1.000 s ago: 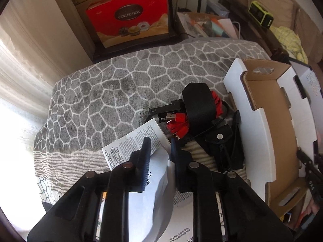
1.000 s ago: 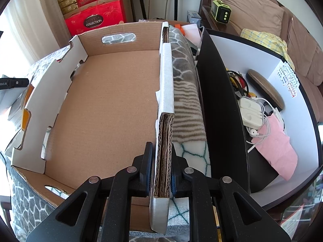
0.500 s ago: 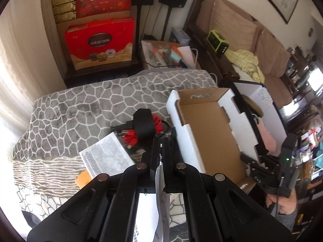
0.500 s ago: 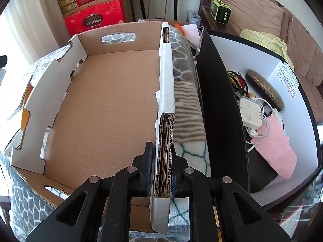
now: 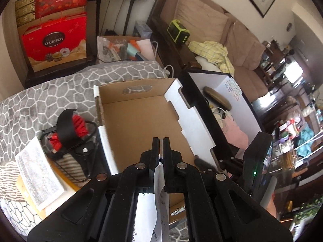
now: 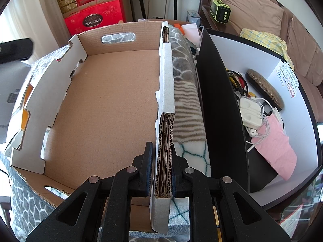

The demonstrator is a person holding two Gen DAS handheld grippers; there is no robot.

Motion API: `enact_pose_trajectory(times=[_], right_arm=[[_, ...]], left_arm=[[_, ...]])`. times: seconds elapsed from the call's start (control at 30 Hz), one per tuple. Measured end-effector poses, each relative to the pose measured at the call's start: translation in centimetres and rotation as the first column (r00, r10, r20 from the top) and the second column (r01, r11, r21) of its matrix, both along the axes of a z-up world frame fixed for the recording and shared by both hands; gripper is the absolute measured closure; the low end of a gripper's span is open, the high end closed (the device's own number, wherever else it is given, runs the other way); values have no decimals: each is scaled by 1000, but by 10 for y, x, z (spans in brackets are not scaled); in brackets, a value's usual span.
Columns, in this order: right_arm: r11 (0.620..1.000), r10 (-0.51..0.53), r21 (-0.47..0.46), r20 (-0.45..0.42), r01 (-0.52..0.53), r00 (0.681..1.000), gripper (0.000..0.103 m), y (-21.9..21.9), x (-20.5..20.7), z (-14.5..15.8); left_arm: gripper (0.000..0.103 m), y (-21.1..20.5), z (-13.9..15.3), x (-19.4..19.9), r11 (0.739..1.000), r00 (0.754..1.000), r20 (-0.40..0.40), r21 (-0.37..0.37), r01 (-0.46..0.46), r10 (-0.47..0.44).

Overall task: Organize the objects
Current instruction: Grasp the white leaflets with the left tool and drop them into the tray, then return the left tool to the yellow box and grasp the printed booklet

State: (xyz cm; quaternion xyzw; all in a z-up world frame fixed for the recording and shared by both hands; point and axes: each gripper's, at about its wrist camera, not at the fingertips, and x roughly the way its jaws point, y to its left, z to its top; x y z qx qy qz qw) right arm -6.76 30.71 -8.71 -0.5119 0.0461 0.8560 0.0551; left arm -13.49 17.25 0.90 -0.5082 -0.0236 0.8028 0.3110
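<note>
The left gripper (image 5: 160, 141) is closed on a white printed paper sheet (image 5: 159, 199), which hangs down between its two fingers toward the camera; the fingers press together on the upper edge of the sheet. The gripper with the paper is above the open cardboard box (image 5: 129, 125), whose brown floor is bare.

The right gripper (image 6: 161, 157) is clamped on the right wall of the cardboard box (image 6: 113, 104): its pads hold the thick corrugated edge from both sides, one finger inside the box and one outside.

The box stands on a grey blanket (image 5: 48, 92) with a white net pattern. Left of the box, on the blanket, lie a bundle of red cables (image 5: 77, 124) wrapped by a black strap, a small black pouch (image 5: 84, 153) and a printed leaflet (image 5: 37, 173) (its text is too small to read). Under the leaflet there is something orange, maybe an envelope, but it is mostly covered.

Right of the box stands a second box (image 6: 298, 109), black outside and white inside. In it are white chargers with earphone wires (image 6: 251, 113), a pink cloth (image 6: 276, 141) and an oval brown case (image 6: 264, 88).
</note>
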Motion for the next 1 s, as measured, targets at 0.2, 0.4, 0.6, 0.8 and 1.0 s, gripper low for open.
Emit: enact_pose_trajectory(times=[0.2, 0.4, 0.6, 0.8, 1.0], right_arm=[[1000, 1, -2, 1, -1, 1000, 88, 0, 1, 0], [1000, 0, -3, 1, 0, 1000, 88, -1, 1, 0], [1000, 0, -4, 1, 0, 1000, 88, -1, 0, 1], [1000, 0, -2, 2, 0, 1000, 88, 0, 0, 1], [1000, 0, -2, 3, 0, 1000, 88, -1, 0, 1]], left_arm=[[58, 18, -9, -3, 999, 1000, 8, 42, -15, 15], [41, 8, -1, -2, 998, 999, -28, 48, -29, 31], [33, -21, 7, 0, 998, 995, -70, 2, -66, 66], [32, -62, 2, -5, 982, 986, -92, -112, -150, 140], [24, -112, -15, -16, 952, 968, -74, -178, -251, 241]])
